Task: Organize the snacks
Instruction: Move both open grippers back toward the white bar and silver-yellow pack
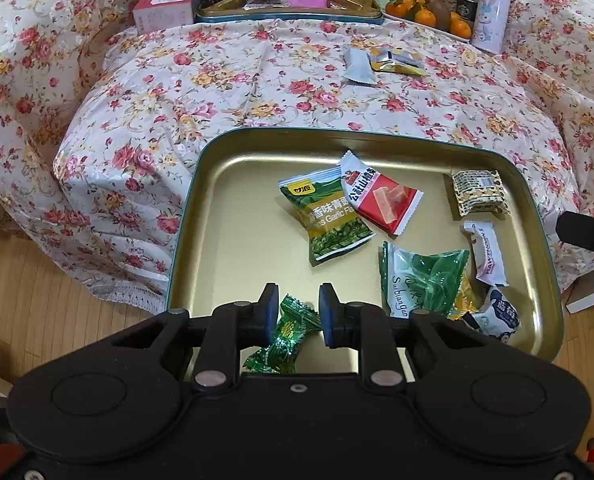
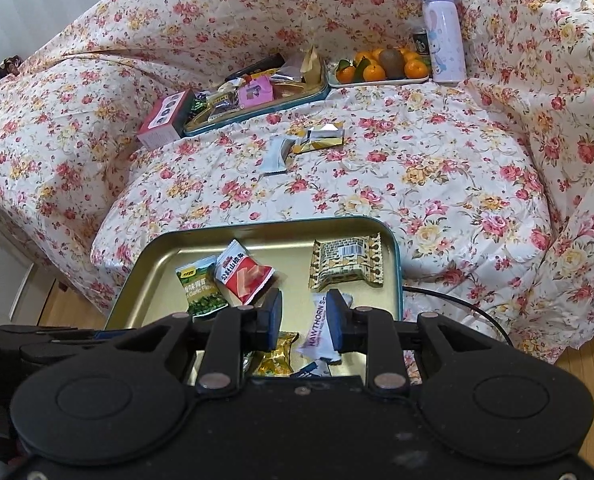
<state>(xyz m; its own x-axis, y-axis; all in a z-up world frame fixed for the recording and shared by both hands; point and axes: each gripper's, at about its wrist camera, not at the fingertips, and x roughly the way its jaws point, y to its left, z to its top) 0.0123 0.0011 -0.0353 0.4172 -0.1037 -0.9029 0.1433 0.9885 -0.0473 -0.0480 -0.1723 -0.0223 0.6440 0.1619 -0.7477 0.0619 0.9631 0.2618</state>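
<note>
Both grippers hang low over the near gold tin tray (image 1: pixel 201 216), which sits at the front edge of the flower-clothed sofa seat (image 1: pixel 225 80). Left gripper (image 1: pixel 294 312) has its blue pads parted by a small gap, with a green foil candy (image 1: pixel 285 336) lying on the tray floor beneath and between them; the pads do not appear to press on it, so I read it as let go, dropped where the sorted snacks collect. Right gripper (image 2: pixel 304 316) likewise stands a little apart, its pads on either side of the white hawthorn packet (image 2: pixel 319 336), which seems to lie on the tray rather than be pinched. Already in the tray are a green pea packet (image 1: pixel 329 220), a red hawthorn-slice packet (image 1: pixel 381 196) lapped over it, and a patterned wrapped cake (image 1: pixel 481 196) off by the right wall. Two loose packets, a silver wrapper (image 1: pixel 359 66) and a gold wrapper (image 1: pixel 397 62), wait on the seat, well apart from this tray and nearer the far tray (image 1: pixel 289 16), so the gathering looks unfinished.
</note>
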